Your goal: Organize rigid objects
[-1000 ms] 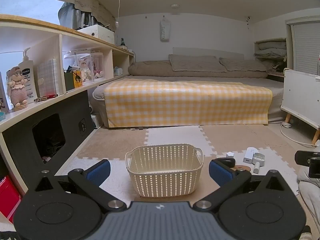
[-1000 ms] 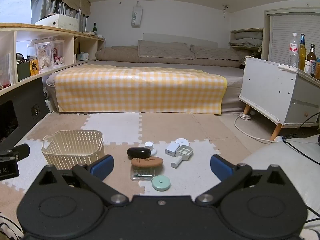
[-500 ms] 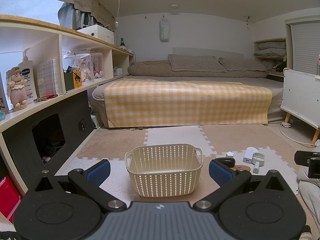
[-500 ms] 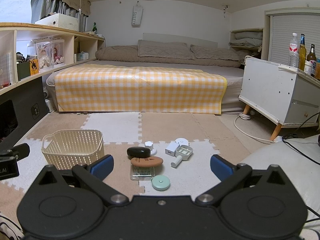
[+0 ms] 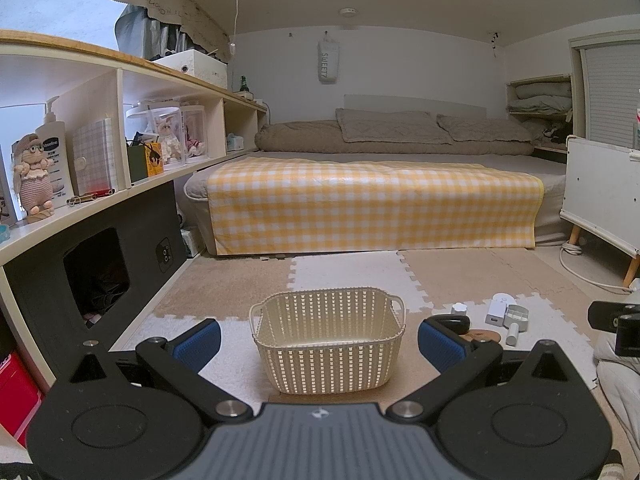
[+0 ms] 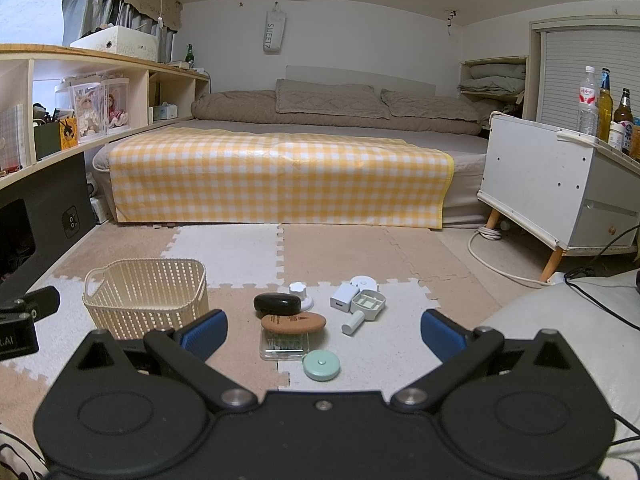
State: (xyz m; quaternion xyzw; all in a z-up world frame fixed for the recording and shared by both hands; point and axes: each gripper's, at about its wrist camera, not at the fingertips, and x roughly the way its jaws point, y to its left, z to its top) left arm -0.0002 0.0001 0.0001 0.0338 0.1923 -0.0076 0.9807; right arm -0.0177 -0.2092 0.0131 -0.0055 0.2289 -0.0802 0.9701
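Nothing has shifted in the last second: my left claw (image 5: 319, 338) and right claw (image 6: 323, 330) still hang wide open and empty. The cream perforated plastic basket (image 5: 328, 346) sits empty on the floor mat, the small objects (image 6: 294, 322) unsorted just right of it, so sorting hasn't begun.

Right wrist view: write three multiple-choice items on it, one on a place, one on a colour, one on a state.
1. Where does the basket stand relative to the small items?
A. left
B. right
C. behind

2. What colour is the round tape measure?
A. red
B. mint green
C. black

3. How does the right gripper stand?
A. shut on the brush
B. shut, empty
C. open, empty

Key: 1 A, the basket sits left of the brush and the rest. 2 B, its case is pale green. 3 C, the blue pads stand wide apart, holding nothing.
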